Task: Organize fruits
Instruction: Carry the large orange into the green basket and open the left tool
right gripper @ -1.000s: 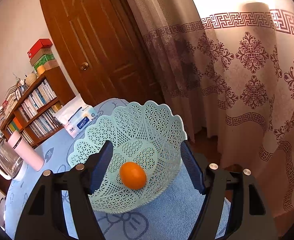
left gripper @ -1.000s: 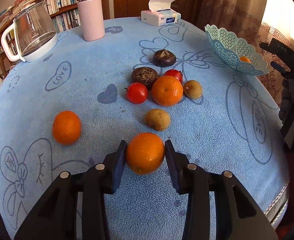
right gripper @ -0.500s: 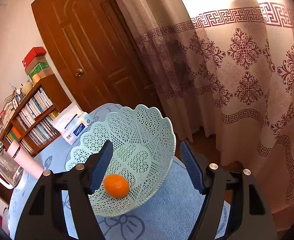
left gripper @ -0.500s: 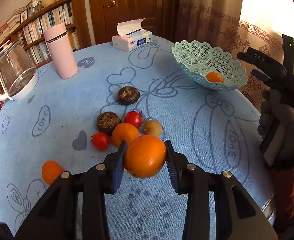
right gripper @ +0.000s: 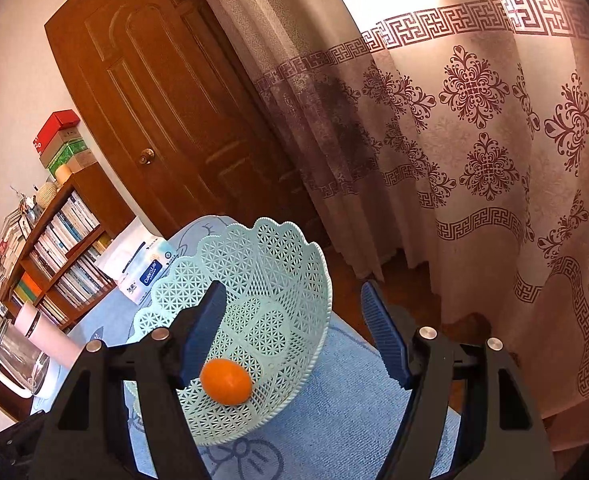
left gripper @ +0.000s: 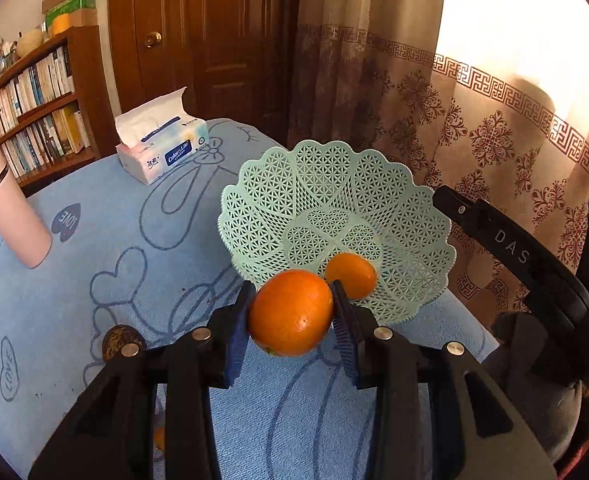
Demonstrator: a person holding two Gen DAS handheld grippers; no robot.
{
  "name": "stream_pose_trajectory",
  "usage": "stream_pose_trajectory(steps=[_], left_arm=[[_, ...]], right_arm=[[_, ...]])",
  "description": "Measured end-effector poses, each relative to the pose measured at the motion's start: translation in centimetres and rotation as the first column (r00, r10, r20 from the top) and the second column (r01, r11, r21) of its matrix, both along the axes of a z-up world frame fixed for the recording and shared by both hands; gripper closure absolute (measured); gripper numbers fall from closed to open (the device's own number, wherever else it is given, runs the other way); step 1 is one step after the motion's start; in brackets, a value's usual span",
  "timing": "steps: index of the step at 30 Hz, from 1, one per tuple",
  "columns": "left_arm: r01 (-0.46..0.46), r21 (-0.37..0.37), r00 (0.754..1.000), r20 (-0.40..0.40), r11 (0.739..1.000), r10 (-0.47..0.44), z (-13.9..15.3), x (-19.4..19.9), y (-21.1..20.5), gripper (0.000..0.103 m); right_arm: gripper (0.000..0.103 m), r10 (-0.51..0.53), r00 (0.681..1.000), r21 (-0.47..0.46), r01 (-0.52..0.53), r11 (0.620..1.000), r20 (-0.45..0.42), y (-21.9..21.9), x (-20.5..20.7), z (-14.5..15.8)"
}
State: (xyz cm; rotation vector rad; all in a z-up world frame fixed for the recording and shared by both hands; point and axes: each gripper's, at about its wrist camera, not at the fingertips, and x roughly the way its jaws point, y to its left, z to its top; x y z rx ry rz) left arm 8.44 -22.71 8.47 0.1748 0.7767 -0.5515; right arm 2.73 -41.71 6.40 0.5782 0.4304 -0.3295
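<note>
The large round orange (left gripper: 290, 312) is clamped between the blue pads of the left gripper (left gripper: 291, 320) and has been carried from the near middle of the bench (left gripper: 94, 248), where it sat a second ago among the other loose fruit, up and across to the near rim of the pale-green openwork plastic basket (left gripper: 278, 200). The orange is now held clear of the blue cloth, just short of the basket wall. One smaller orange fruit (left gripper: 352, 274) already lies in the basket bottom. The carry is judged to be nearly complete; only the pass over the rim and the release remain.

The right gripper (right gripper: 294, 340) is held with its jaws apart and nothing between the pads; the basket is seen beyond them, and no contact with it can be confirmed.

The basket stands at the far right of the bench, close to the bench edge, with the patterned curtain (left gripper: 414, 120) directly behind. The scalloped rim must be cleared before release. Room to the right is limited by the right gripper body; open cloth is available to the left, towards the white tissue pack (left gripper: 162, 140) and the pink tumbler (left gripper: 6, 208).
</note>
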Motion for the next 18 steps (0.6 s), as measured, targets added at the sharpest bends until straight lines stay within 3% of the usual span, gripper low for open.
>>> stream_pose_trajectory(steps=[5, 7, 18], left_arm=[[-0.006, -0.002, 1.000, -0.017, 1.000, 0.006, -0.8, 1.3, -1.0, 0.059], [-0.009, -0.006, 1.000, -0.010, 1.000, 0.009, -0.9, 1.3, -0.9, 0.039], [-0.044, -0.004, 0.999, -0.017, 0.999, 0.044, -1.3, 1.6, 0.6, 0.029]], right_arm=[[0.031, -0.002, 1.000, 0.008, 0.002, 1.000, -0.002, -0.1, 0.0, -0.1], [0.031, 0.001, 1.000, 0.006, -0.001, 1.000, -0.005, 0.0, 0.0, -0.2], [0.031, 0.015, 0.999, 0.006, -0.015, 1.000, -0.032, 0.1, 0.5, -0.6]])
